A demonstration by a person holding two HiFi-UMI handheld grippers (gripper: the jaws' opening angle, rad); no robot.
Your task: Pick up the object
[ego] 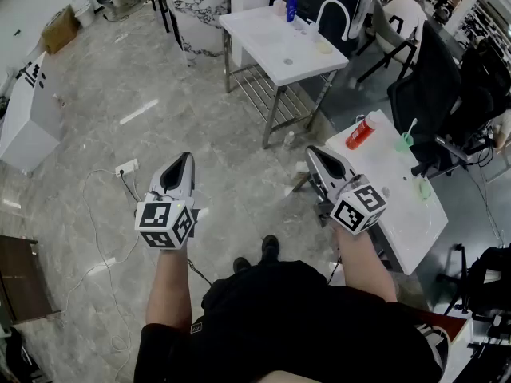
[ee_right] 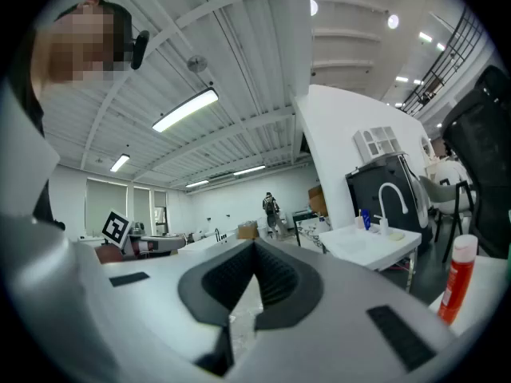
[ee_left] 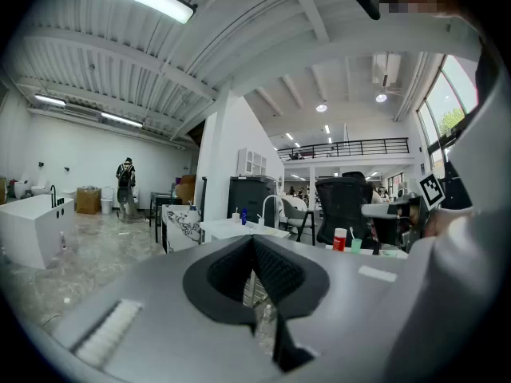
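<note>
1. At the far left a white cabinet point(ego: 24, 122) stands on the marble floor point(ego: 96, 78). A power strip point(ego: 126, 167) with its cable lies on the floor just left of the left gripper.
2. The left gripper point(ego: 184, 159) is held over bare floor, pointing forward. Its own view shows the jaws pressed together with nothing between them.
3. Farther off, between the two grippers, stands a white sink table point(ego: 271, 42). A curved faucet point(ego: 331, 10) and a blue bottle point(ego: 291, 8) are at its back edge.
4. The right gripper point(ego: 315, 152) also has its jaws together, gripping nothing. Its tip is near the left edge of a white table point(ego: 403, 218).
5. A red bottle point(ego: 360, 132) with a white cap stands upright at that table's far end, ahead and to the right of the right gripper and untouched. A green cup point(ego: 405, 141) stands near it on the right. I cannot tell which of these two is the object.
6. A black office chair point(ego: 431, 86) stands behind the table at the far right.
</note>
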